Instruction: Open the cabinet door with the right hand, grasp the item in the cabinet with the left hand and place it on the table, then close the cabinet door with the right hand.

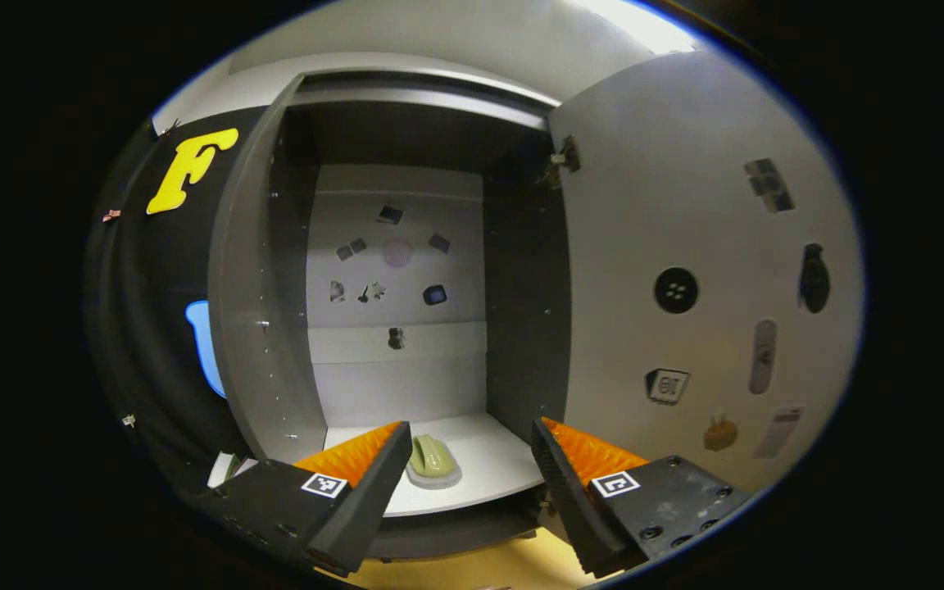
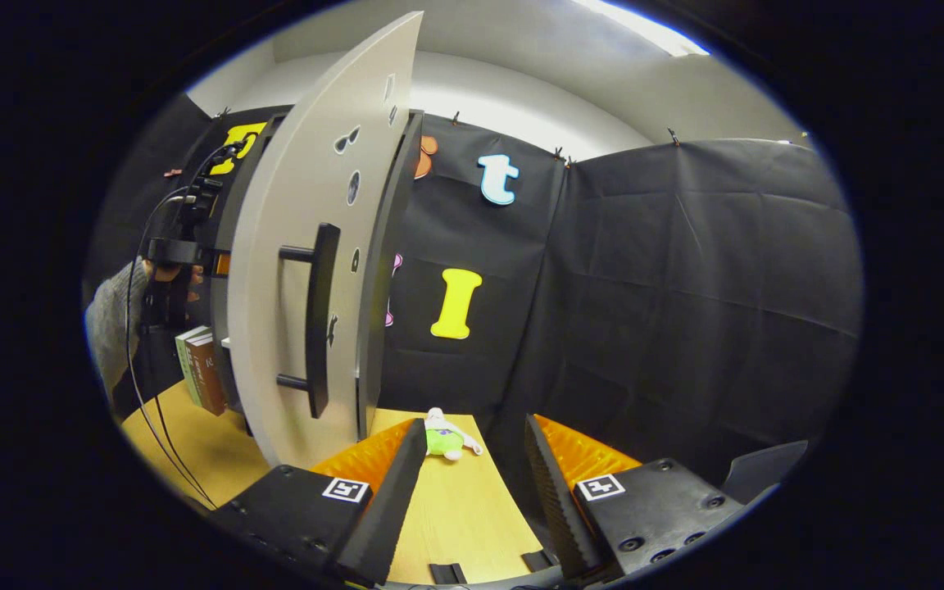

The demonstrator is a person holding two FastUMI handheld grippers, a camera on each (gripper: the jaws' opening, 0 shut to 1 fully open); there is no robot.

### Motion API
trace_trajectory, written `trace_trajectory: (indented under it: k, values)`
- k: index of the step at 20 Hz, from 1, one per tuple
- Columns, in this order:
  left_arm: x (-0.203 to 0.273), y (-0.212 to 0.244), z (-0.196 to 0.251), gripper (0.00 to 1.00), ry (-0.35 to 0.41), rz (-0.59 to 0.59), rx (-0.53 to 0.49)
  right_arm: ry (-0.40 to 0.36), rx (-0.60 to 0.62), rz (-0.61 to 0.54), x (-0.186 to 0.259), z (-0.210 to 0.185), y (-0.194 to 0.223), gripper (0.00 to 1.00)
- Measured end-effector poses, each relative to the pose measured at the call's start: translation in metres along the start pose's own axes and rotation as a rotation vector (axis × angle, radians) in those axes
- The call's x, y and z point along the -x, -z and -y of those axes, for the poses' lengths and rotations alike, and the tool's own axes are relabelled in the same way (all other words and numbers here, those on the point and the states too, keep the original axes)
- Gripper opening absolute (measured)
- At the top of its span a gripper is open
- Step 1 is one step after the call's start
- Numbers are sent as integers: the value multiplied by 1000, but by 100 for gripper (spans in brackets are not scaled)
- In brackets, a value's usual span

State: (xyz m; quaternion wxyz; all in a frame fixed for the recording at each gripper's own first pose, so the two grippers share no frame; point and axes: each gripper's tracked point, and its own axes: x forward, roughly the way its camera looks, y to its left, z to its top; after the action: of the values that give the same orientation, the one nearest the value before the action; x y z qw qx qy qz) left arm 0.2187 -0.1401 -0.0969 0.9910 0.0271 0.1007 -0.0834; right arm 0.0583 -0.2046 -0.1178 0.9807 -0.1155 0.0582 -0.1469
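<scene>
black cloth wall (image 2: 685,270), wooden table (image 2: 456,508), ceiling light (image 2: 644,29)

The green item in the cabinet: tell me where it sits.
In the left gripper view, the green item lies on the cabinet's bottom shelf, near its front edge, just beyond the open left gripper, nearer its left finger.

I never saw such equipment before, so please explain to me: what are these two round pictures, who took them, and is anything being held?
No robot here: a person holds a two-finger gripper in each hand, each carrying a camera. The left gripper view looks into the open grey cabinet; its left gripper is open, facing a small green item on the white shelf. The right gripper view shows the swung-out grey cabinet door with its black bar handle, and the right gripper, open and empty, above the wooden table, where a small green-and-white plush toy lies. Nothing is held.
</scene>
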Motion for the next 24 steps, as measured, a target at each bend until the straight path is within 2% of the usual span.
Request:
trace_trajectory:
  k: [3, 5, 8, 12, 15, 18, 19, 21, 24]
  values:
    - [-36, 9, -14, 93, -29, -72, 22, 6, -11, 11, -15, 17, 0, 81]
    - [-58, 16, -17, 93, -49, -116, 29, -6, -23, -10, -30, 28, 10, 96]
    - [-89, 29, -23, 92, -75, -174, 88, -22, -14, -36, -51, 38, 24, 97]
    - [-124, 54, -35, 92, -111, -275, 115, -25, 17, -69, -76, 49, 41, 98]
    - [-147, 74, -41, 92, -102, -348, 220, -30, 21, -83, -86, 52, 48, 98]
    - [-170, 89, -56, 90, -138, -403, 197, -12, 17, -89, -92, 58, 51, 98]
    - [-172, 93, -58, 85, -140, -424, 170, -8, 16, -91, -94, 59, 51, 98]
    - [-179, 103, -59, 84, -136, -462, 131, -6, 19, -102, -96, 60, 56, 98]
    - [-186, 114, -54, 83, -115, -510, 167, -4, 43, -119, -98, 60, 62, 98]
